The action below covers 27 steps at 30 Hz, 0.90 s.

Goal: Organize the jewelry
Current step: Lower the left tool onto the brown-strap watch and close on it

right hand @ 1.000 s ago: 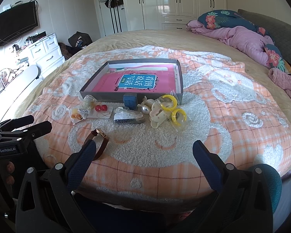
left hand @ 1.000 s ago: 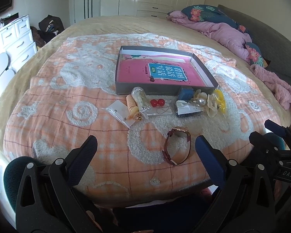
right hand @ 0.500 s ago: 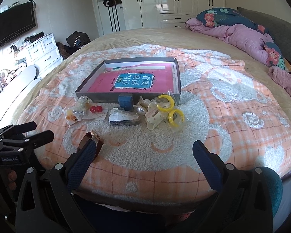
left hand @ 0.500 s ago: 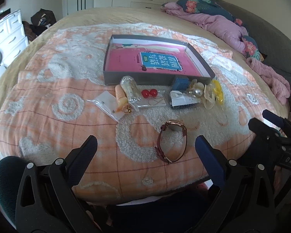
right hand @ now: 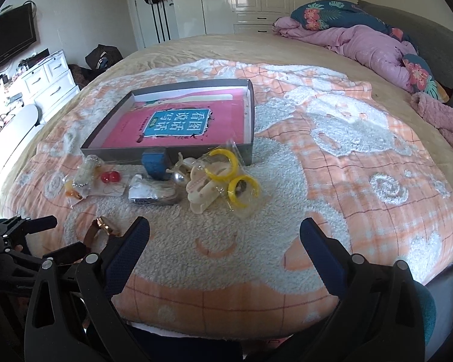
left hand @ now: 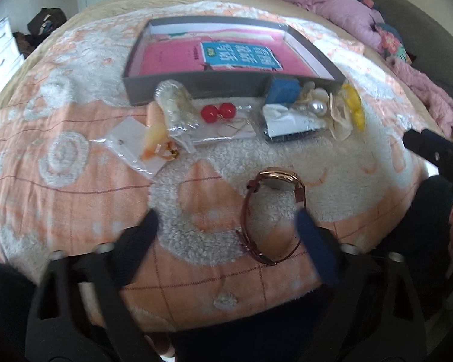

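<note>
A brown-strap watch with a gold case lies on the orange blanket, just ahead of my open left gripper; part of it shows in the right wrist view. Behind it lie bagged red bead earrings, a bagged pearl piece, an orange charm, a blue box, a pearl, cream clips and yellow hoops. A grey tray with a pink book sits behind them. My right gripper is open and empty over the blanket.
The bed's near edge runs just under both grippers. A pink quilt and flowered pillows lie at the far right. White drawers and a wall television stand left of the bed.
My left gripper has moved forward and down toward the watch, which now lies between its fingertips' line. My right gripper has moved slightly closer to the jewelry. Both stay open.
</note>
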Each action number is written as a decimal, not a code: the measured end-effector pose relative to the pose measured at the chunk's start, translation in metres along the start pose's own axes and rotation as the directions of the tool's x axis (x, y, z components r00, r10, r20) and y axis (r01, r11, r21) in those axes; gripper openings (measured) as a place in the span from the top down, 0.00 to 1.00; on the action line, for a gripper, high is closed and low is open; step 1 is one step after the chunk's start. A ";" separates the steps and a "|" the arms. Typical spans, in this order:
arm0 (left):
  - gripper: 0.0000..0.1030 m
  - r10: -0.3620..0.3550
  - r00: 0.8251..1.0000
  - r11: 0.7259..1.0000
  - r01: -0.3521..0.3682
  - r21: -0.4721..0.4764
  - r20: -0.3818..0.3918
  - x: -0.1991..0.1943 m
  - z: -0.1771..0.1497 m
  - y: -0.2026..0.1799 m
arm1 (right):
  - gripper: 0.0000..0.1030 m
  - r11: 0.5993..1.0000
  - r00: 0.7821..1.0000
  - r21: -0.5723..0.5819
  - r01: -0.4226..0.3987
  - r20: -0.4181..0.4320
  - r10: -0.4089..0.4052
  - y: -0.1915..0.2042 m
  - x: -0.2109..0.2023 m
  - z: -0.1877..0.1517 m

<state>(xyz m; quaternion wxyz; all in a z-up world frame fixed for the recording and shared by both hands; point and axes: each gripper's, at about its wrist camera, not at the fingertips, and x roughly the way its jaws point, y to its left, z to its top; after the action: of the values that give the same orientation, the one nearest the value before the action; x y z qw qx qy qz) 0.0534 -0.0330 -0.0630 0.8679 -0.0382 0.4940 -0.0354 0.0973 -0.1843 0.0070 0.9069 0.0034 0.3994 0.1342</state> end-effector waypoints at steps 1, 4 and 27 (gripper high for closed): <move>0.35 0.006 1.000 1.000 -0.006 0.013 -0.002 0.003 0.000 -0.001 | 0.04 1.000 1.000 -0.001 0.001 -0.006 -0.001 -0.002 0.003 0.001; 0.50 -0.004 1.000 0.999 0.004 0.031 -0.013 0.009 0.001 -0.004 | 0.04 1.000 1.000 0.004 0.003 -0.021 -0.003 -0.006 0.012 0.006; 0.96 -0.052 0.999 0.994 0.051 0.101 0.009 0.029 0.024 -0.006 | 0.27 0.992 0.982 -0.057 -0.111 -0.163 0.100 -0.033 0.099 0.039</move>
<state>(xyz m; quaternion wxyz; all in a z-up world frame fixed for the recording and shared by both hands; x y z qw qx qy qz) 0.0888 -0.0410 -0.0752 0.8703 -0.0072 0.4855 -0.0825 0.1977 -0.1880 -0.0421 0.8631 -0.0162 0.4654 0.1952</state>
